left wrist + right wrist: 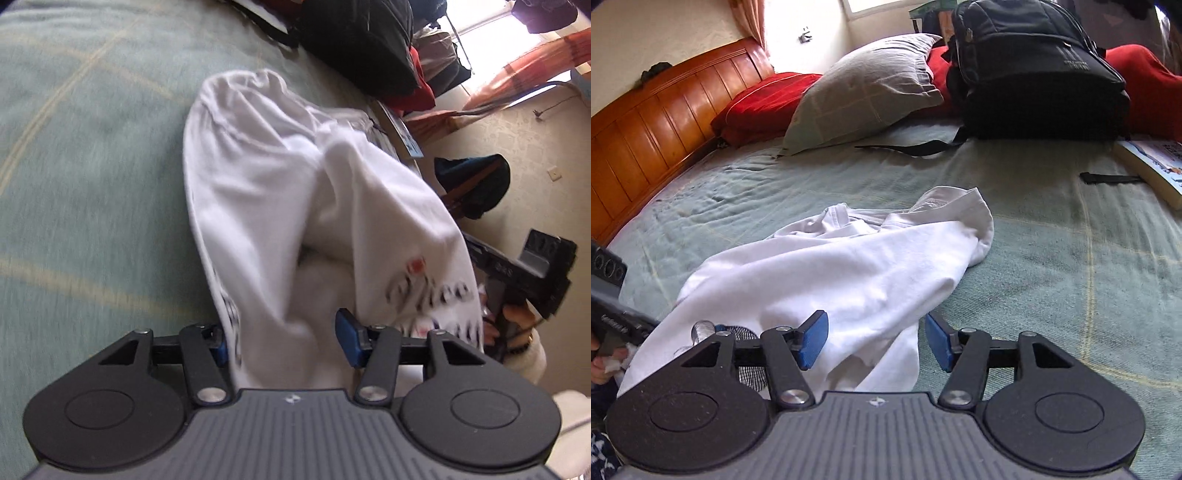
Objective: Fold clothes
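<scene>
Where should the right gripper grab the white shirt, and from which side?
Probably the near hem of the shirt, which bunches into a raised fold between the open right gripper pads. Come in low from the near bed edge, straight ahead.

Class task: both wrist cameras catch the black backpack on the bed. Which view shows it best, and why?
The right wrist view: the backpack appears almost whole and sharp, standing on the bed against red bedding. The left wrist view shows only part of it, dark and cut off by the top edge.
</scene>
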Tool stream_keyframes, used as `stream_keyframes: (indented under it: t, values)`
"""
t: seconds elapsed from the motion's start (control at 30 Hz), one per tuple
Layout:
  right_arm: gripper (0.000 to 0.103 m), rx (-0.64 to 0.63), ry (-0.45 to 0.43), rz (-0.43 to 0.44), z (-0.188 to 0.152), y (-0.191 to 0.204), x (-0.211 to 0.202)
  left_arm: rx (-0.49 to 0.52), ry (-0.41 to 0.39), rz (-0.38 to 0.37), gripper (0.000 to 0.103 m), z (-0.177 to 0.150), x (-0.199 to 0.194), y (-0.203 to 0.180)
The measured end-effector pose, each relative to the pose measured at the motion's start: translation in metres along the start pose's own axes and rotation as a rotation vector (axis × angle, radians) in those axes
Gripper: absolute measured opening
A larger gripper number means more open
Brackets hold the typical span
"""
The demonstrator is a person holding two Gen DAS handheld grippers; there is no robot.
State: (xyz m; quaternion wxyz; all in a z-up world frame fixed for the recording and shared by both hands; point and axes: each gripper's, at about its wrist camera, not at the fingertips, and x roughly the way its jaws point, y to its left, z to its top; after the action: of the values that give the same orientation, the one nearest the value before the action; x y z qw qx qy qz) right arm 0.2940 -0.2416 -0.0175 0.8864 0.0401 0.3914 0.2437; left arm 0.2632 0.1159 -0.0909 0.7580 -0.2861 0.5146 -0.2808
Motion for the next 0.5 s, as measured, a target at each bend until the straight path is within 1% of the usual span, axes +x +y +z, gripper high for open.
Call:
stream_keyframes:
  t: [0.17,0.27,0.3,0.33,0.4,0.47,0.5]
  values:
    - [0.064,0.022,-0.01,0.02,-0.006,-0.003,-0.006,-0.052,-0.021,-0.066,0.052,-0.025,-0.002,0.008]
    - [0.066,0.019,0.018,0.049,-0.009,0.006,-0.01,-0.059,-0.039,-0.065,0.052,-0.025,0.003,0.006]
    - [0.067,0.016,0.03,0.061,-0.01,0.009,-0.012,-0.06,-0.043,-0.061,0.05,-0.025,0.005,0.005]
    - [0.069,0.013,0.042,0.073,-0.01,0.013,-0.014,-0.059,-0.046,-0.049,0.047,-0.024,0.007,0.004]
    - [0.074,0.007,0.065,0.097,-0.012,0.021,-0.018,-0.054,-0.05,-0.003,0.021,-0.023,0.011,0.003]
    - [0.086,0.0,0.089,0.121,-0.013,0.029,-0.022,-0.074,-0.057,0.005,0.014,-0.024,0.011,0.009]
    - [0.088,-0.003,0.101,0.133,-0.014,0.033,-0.024,-0.084,-0.061,0.009,0.013,-0.024,0.011,0.011]
